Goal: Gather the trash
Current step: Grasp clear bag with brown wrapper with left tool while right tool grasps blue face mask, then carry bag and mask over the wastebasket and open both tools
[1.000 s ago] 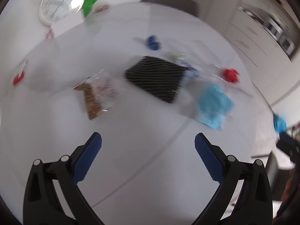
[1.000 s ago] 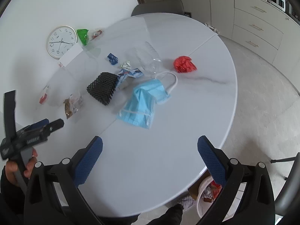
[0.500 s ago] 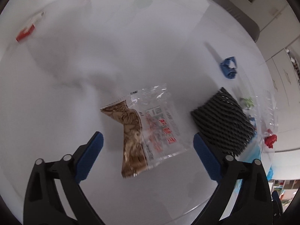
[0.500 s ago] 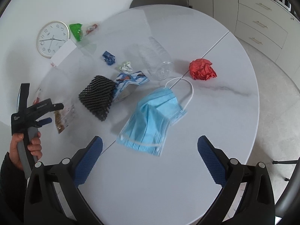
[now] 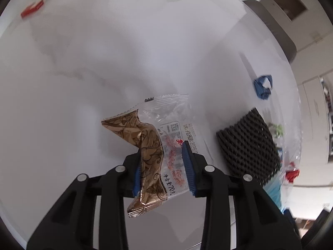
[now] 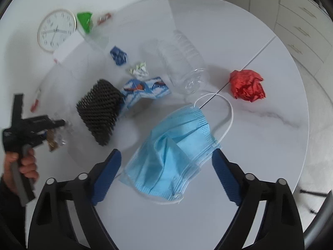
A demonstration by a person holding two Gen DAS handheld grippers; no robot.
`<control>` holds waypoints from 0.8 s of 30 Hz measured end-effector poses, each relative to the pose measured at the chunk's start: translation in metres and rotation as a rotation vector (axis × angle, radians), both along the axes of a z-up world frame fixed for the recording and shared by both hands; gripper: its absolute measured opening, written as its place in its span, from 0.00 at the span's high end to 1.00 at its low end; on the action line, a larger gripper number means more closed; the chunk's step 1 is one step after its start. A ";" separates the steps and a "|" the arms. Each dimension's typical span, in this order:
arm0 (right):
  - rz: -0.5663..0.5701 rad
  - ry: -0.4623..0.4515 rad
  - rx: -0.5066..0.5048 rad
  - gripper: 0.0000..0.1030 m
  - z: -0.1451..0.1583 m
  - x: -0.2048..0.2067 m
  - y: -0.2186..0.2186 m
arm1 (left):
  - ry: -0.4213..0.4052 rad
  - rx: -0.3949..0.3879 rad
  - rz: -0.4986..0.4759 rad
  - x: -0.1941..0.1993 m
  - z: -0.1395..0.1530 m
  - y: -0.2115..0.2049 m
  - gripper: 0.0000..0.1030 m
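Left gripper [image 5: 164, 166], lower centre of left view: my jaws pinched on wrapper [image 5: 160, 145] mid-body, still on table [image 5: 83, 73]. Wrapper thin, crinkly, prob. slippery film w/ light weight; grip across the middle looks ok. Right view, left to right: 1 clock [image 6: 56, 30], 1 black foam net [image 6: 99, 106], 1 blue scrap [image 6: 118, 55], 1 clear bottle [image 6: 183, 62], 1 mask [image 6: 177, 148] centre, 1 red paper ball [image 6: 247, 85] right. Right gripper [image 6: 166, 175], bottom centre: jaws wide, straddling mask, not touching afaict. Mask soft, floppy; take it at bunched middle.
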State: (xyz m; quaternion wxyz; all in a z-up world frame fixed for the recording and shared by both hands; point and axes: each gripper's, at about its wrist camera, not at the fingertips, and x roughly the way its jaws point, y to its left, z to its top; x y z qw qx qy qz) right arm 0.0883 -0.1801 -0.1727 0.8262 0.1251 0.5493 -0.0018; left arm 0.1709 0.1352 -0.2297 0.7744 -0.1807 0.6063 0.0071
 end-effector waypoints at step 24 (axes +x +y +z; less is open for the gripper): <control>-0.015 -0.060 0.125 0.90 0.030 -0.098 -0.029 | -0.221 0.070 -0.575 -0.138 0.102 -0.111 0.69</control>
